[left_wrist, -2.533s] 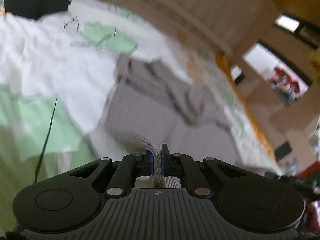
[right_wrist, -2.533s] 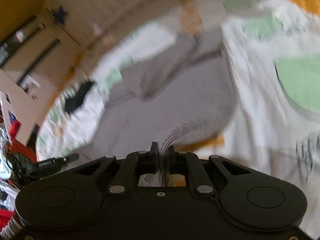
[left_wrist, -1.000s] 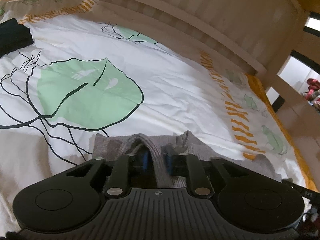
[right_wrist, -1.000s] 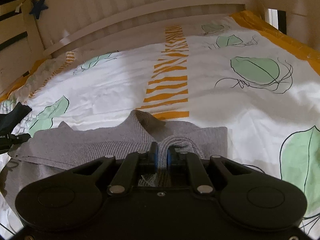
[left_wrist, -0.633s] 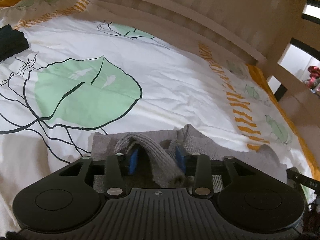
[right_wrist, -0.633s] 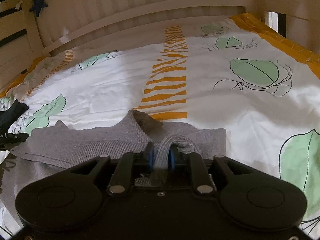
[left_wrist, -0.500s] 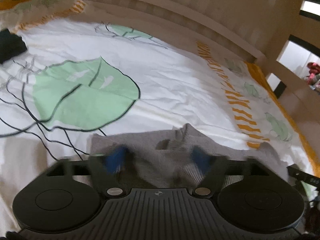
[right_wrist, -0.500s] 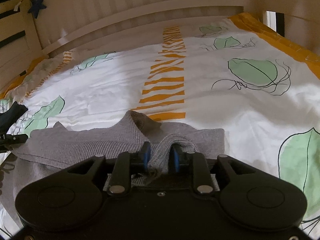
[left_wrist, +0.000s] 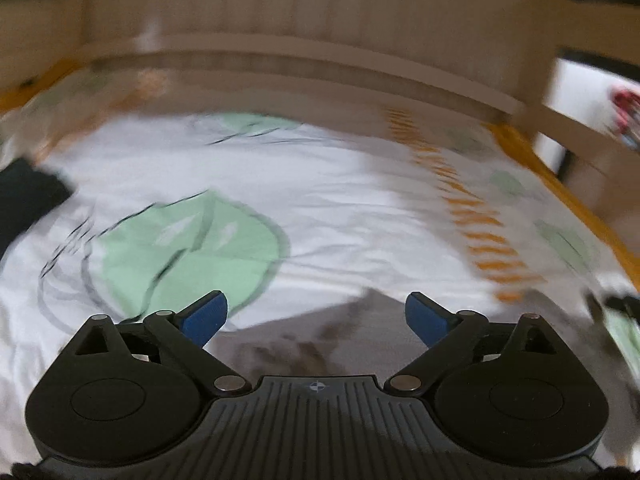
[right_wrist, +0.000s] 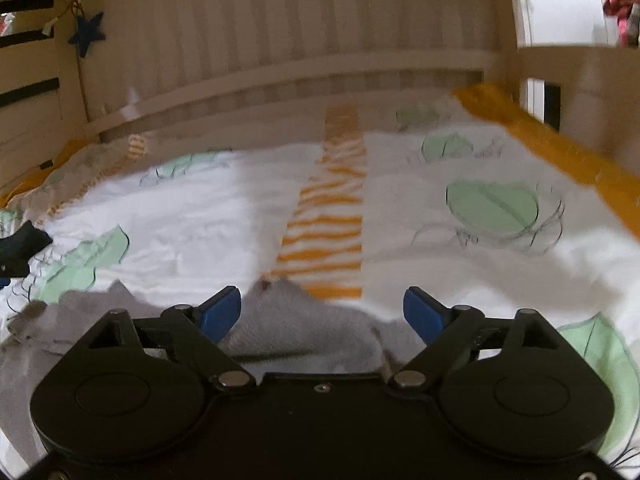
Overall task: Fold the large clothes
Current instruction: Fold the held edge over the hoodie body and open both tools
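Observation:
A grey knitted sweater [right_wrist: 304, 328] lies on the bed's white sheet with green leaf prints [right_wrist: 200, 224]. In the left wrist view the sweater [left_wrist: 312, 340] lies just below and between the fingers. My left gripper [left_wrist: 316, 314] is open wide and empty above it. My right gripper [right_wrist: 322, 312] is open wide and empty, with the sweater's folded edge under it. Both views are blurred by motion.
A wooden slatted bed rail [right_wrist: 304, 68] runs along the far side. A dark garment [left_wrist: 24, 200] lies at the left on the sheet; it also shows in the right wrist view [right_wrist: 20, 240]. An orange striped band [right_wrist: 332, 216] crosses the sheet.
Both grippers held the sweater's edge, laid it down on the bed, then opened wide and let go. Both now lift away from the cloth.

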